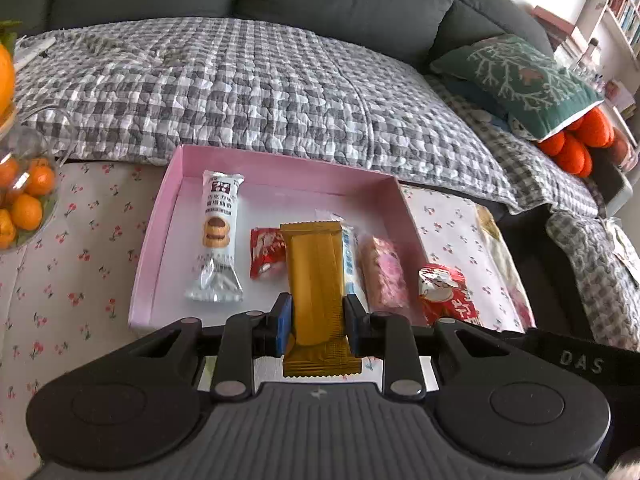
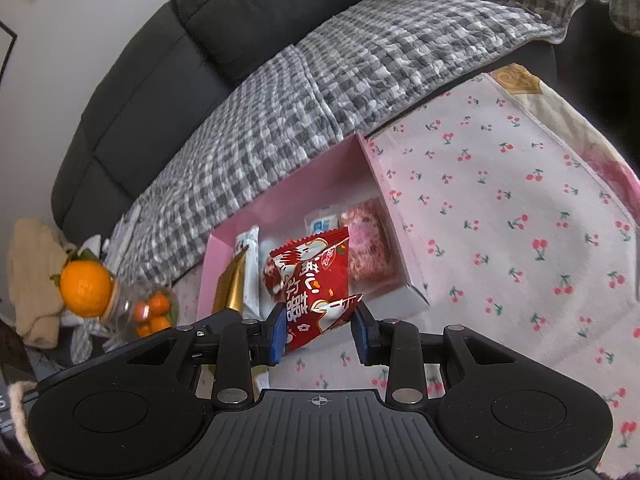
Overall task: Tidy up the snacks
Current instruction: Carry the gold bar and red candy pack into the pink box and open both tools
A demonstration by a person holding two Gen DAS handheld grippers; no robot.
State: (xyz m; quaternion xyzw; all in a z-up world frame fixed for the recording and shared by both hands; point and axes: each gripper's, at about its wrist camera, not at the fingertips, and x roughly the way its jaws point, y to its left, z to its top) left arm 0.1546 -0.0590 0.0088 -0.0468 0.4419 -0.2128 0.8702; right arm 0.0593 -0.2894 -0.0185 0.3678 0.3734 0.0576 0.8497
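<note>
Left gripper [image 1: 318, 320] is clamping a gold wafer packet [image 1: 316, 276] over the pink box [image 1: 280, 168]. Right gripper [image 2: 320, 328] is gripping a red snack packet [image 2: 316, 284] just beside that box's near edge, above the worktop [image 2: 520, 220].

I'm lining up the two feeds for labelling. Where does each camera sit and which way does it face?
Left wrist: sits on the left hand-held gripper, facing down at the pink box before the sofa; its fingers clamp a gold wafer pack.
Right wrist: sits on the right hand-held gripper, tilted, holding a red snack bag.
Shared: box, both packs, oranges.
</note>
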